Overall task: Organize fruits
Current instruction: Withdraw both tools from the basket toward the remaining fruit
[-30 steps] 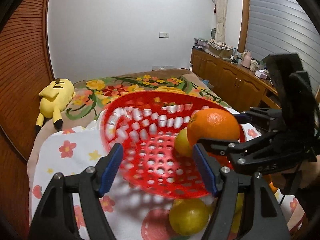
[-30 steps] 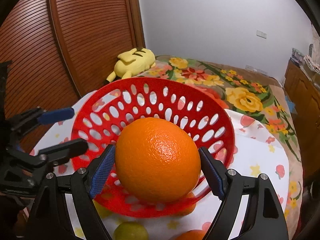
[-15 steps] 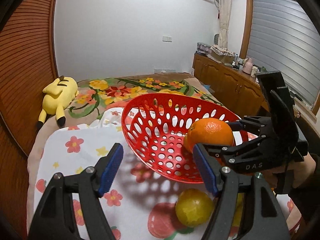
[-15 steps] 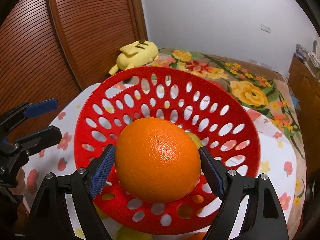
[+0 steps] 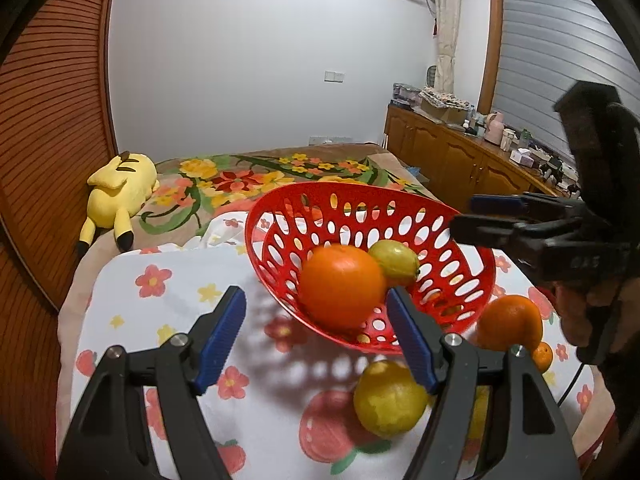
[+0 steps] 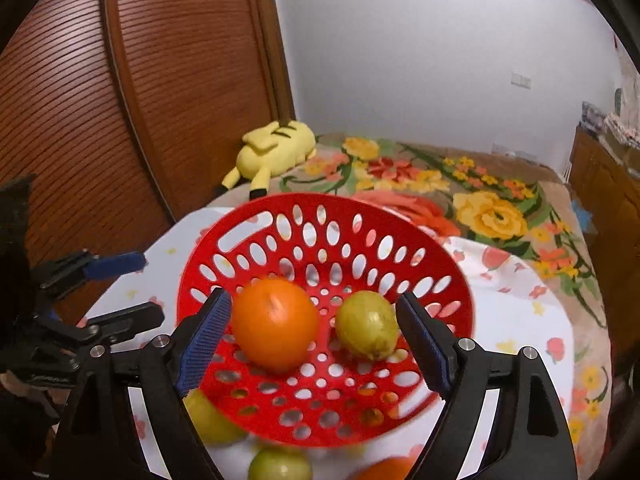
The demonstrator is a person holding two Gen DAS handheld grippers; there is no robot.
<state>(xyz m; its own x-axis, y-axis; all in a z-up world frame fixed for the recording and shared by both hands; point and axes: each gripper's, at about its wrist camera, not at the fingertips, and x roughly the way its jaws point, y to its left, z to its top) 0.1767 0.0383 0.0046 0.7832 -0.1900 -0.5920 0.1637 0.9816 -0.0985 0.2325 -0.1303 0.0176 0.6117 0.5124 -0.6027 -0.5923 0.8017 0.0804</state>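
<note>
Orange [image 6: 275, 323] and lemon [image 6: 367, 324] lie in the basket [image 6: 280, 208]; right gripper [image 6: 316, 336] open, empty, above them. Left gripper [image 5: 316, 336] empty, jaws opening — nearest loose fruit, a lemon [image 5: 390, 398], lies just below its right finger, nearer this hand; an orange [image 5: 510, 322] sits right of the basket.

You're in a bedroom at home, no question. You've got a bed [image 5: 256, 176] with a big flowery blanket, a yellow plush toy [image 5: 118, 192] lying on it by the slatted wooden wardrobe doors [image 6: 132, 92], and a floral cloth [image 5: 172, 292] spread over the near end. Along the right wall you see a wooden sideboard [image 5: 452, 160] cluttered with boxes, bottles and a pink jug, plus a curtain [image 5: 444, 24] next to a shuttered window [image 5: 556, 48].
</note>
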